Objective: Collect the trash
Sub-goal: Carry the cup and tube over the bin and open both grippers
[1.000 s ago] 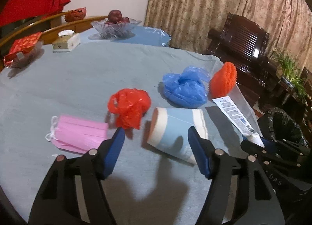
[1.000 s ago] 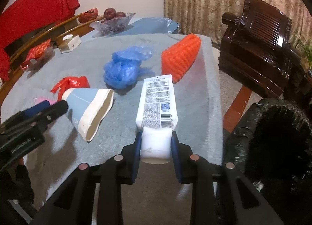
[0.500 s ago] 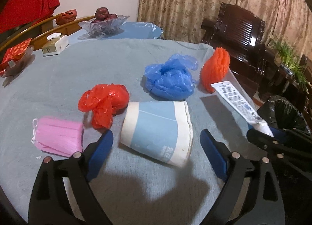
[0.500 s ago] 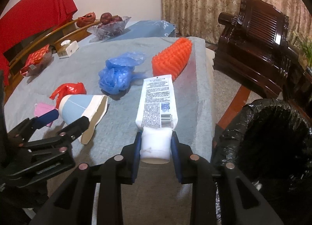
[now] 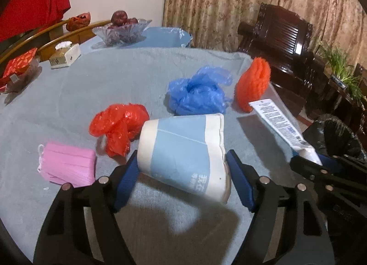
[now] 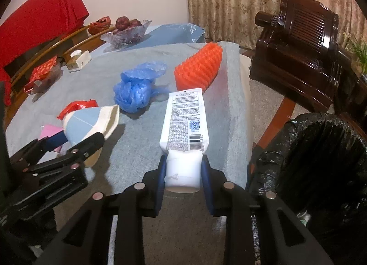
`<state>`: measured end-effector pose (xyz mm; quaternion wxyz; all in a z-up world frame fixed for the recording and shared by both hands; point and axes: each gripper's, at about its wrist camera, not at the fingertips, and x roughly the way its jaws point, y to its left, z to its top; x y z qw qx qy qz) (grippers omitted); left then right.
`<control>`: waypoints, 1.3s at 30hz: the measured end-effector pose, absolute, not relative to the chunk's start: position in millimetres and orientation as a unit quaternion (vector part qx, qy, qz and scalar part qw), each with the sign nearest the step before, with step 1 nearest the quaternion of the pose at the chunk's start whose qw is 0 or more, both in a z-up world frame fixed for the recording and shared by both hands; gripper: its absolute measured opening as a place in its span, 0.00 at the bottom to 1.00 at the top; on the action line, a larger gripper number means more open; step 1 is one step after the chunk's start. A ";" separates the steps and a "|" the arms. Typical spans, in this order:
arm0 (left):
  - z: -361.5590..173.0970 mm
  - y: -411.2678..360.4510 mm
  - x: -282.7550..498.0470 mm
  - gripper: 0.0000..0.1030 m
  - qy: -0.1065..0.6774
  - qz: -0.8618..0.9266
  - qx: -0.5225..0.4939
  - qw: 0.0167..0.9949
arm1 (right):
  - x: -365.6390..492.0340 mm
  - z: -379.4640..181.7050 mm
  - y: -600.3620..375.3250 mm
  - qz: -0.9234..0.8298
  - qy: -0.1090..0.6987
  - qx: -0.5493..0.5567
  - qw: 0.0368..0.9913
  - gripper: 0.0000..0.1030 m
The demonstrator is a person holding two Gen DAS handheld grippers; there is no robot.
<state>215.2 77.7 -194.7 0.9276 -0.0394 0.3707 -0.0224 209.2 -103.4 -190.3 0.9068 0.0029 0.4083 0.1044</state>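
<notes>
Item 1: your left gripper (image 5: 182,173) held its blue pads against both ends of the blue-and-white paper cup (image 5: 183,150), which lay on its side over the grey tablecloth (image 5: 103,86).
Item 2: your right gripper (image 6: 183,173) was clamped on the cap end of the white tube (image 6: 184,125), beside the black-lined bin (image 6: 321,150).
Item 3: on the cloth lay the pink mask (image 5: 68,165), red bag (image 5: 119,125), blue bag (image 5: 197,94) and orange spiky piece (image 5: 253,83).
</notes>
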 end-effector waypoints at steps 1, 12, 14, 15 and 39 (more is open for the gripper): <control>-192.3 77.2 213.2 0.71 0.368 -0.024 -0.039 0.929 | 208.8 -189.2 -103.6 0.105 0.407 0.003 0.907 0.28; -161.8 78.7 190.8 0.70 0.347 -0.012 -0.043 0.937 | 194.9 -166.6 -117.0 0.105 0.386 0.011 0.916 0.28; -154.9 77.0 187.2 0.70 0.343 -0.011 -0.042 0.938 | 190.2 -159.6 -120.3 0.105 0.379 0.013 0.919 0.28; -152.4 76.2 185.1 0.70 0.341 -0.011 -0.041 0.939 | 188.3 -156.3 -121.6 0.104 0.376 0.015 0.921 0.28; -100.4 -34.5 147.2 0.70 0.300 -0.112 -0.017 0.947 | 107.3 -99.8 -240.2 0.015 0.323 0.046 0.945 0.28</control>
